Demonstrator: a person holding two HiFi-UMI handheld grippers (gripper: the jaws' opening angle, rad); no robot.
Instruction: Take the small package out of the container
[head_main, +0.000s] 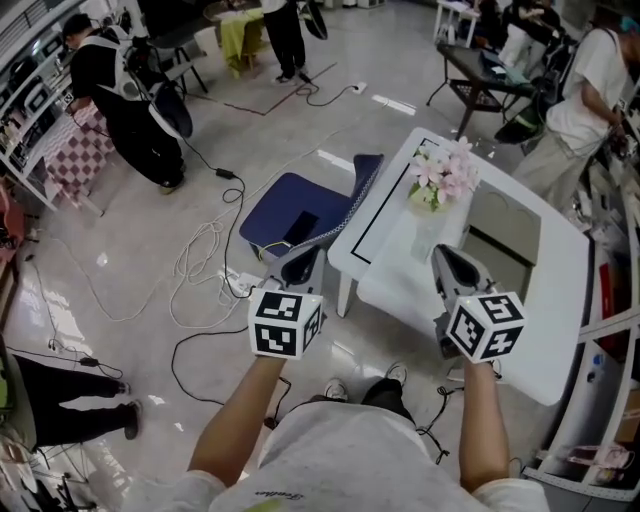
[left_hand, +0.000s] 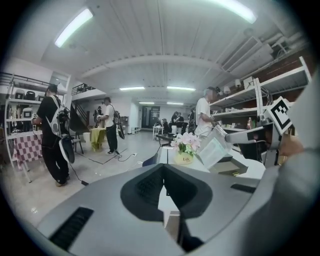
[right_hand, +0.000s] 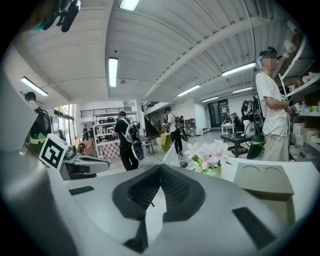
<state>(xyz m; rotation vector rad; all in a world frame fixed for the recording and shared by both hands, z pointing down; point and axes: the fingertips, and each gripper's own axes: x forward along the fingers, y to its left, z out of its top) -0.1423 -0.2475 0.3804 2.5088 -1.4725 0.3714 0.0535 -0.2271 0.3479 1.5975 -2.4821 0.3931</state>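
Observation:
My right gripper (head_main: 443, 252) hovers over the near part of the white table (head_main: 560, 300), shut on a small, thin, translucent package (left_hand: 214, 150). The package's white corner (right_hand: 171, 154) sticks up past the jaw tips in the right gripper view. The grey container (head_main: 505, 225), whose flat top has two round dents (right_hand: 265, 180), stands on the table just beyond and to the right of that gripper. My left gripper (head_main: 300, 262) hangs left of the table over the floor. Its jaws are shut with nothing in them (left_hand: 162, 167).
A pot of pink flowers (head_main: 440, 180) stands on the table just ahead of the right gripper. A blue chair (head_main: 300, 210) sits against the table's left side. Cables (head_main: 205, 260) trail over the floor, and people stand at the far left and far right.

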